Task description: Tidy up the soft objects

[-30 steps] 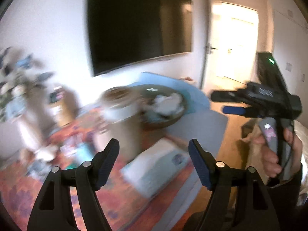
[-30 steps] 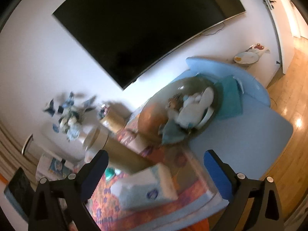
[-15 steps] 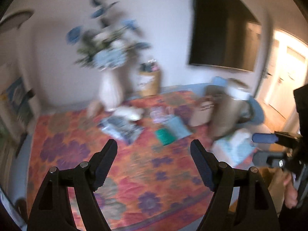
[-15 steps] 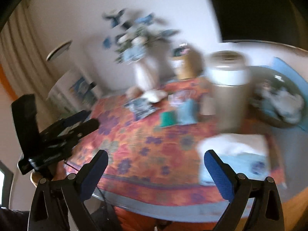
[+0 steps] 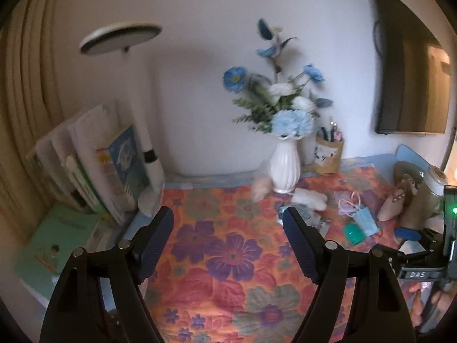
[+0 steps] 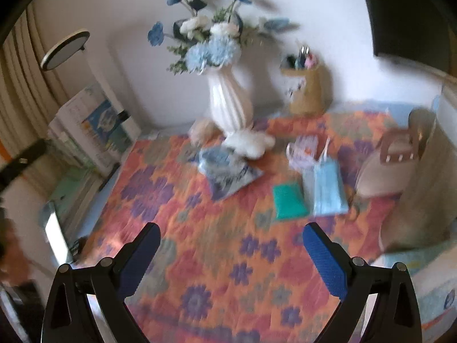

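Both grippers hang empty over a flowered cloth strewn with soft objects.

The left gripper and the right gripper each have their jaws set well apart with nothing between them, above the cloth's near, bare part. At the far edge stands a white vase of blue flowers, with a pen holder just to its right. A white plush lies at the vase's foot, touching a blue-grey cushion in front of it. Right of these lie a pink mask, a blue mask and a green pouch, the last two just beside each other. A beige bag sits near the right edge. Books and a lamp stand beyond the left edge.
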`<state>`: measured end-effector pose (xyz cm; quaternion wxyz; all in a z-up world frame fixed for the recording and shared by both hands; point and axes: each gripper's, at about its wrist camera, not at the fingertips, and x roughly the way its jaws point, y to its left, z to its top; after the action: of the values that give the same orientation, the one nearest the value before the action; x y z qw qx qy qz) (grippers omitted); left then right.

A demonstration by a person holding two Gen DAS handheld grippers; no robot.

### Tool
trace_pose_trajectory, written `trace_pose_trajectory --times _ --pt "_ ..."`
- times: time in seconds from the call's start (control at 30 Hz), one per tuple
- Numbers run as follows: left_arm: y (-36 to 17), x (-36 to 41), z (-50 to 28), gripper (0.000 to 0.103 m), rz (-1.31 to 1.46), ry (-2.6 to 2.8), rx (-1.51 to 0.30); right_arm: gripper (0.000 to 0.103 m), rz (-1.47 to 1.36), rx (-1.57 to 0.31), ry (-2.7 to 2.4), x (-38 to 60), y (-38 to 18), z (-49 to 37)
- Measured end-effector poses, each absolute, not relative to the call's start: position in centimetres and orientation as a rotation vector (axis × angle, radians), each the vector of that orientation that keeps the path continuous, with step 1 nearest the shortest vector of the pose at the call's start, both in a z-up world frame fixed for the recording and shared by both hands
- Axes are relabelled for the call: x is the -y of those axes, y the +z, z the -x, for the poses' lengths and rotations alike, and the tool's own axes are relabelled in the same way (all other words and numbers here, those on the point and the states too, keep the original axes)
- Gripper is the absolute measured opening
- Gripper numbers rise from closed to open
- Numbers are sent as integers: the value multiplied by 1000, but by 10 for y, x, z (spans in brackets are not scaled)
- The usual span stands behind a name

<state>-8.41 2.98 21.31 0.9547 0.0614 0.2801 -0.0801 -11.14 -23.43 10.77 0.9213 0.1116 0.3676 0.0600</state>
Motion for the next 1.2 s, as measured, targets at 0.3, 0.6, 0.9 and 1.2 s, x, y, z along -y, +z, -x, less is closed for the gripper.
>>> trace_pose_trajectory --times 0.3,0.6,0.9,1.2 --pt "73 16 46 77 -65 -204 -735 100 -141 -718 65 219 81 85" --pt "31 22 34 77 -56 -163 -765 100 -174 -763 46 232 30 66" --pt "26 27 34 80 -70 -177 -784 100 -182 -831 24 233 19 59" --pt "25 28 33 80 -77 -170 -791 100 -197 -852 27 235 16 55"
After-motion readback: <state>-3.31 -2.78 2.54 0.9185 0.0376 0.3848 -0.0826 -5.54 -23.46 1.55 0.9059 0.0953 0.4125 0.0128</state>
